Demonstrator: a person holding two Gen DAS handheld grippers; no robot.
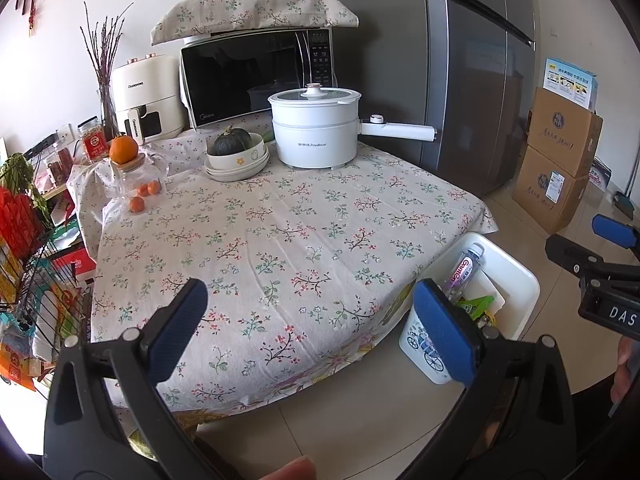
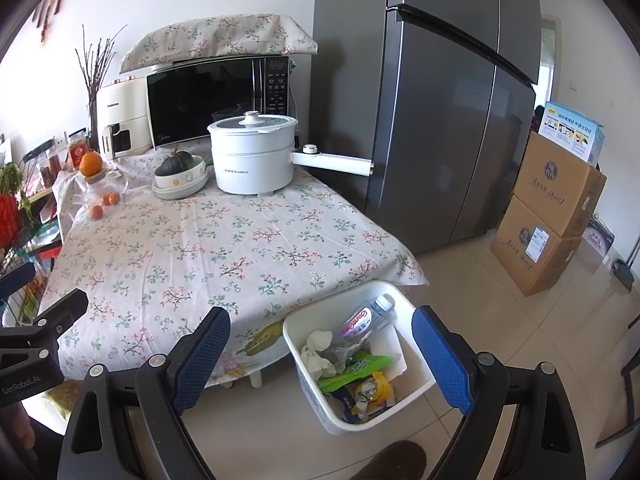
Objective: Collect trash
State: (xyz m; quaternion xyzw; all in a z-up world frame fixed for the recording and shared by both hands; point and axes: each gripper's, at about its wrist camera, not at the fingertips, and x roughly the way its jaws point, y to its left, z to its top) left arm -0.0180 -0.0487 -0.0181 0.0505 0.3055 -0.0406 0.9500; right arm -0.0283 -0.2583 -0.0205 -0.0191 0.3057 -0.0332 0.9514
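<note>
White plastic bin sits on the tiled floor just beside the near corner of the floral tablecloth, and it's loaded: a Cancan water bottle, crumpled tissue, a green wrapper and a yellow-and-foil packet all lie inside. Right gripper hangs above the bin, blue pads spread wide, holding nothing. Left gripper hangs over the table's near edge, equally wide apart and empty. At the back, an electric pot stands beside a bowl with a squash.
</note>
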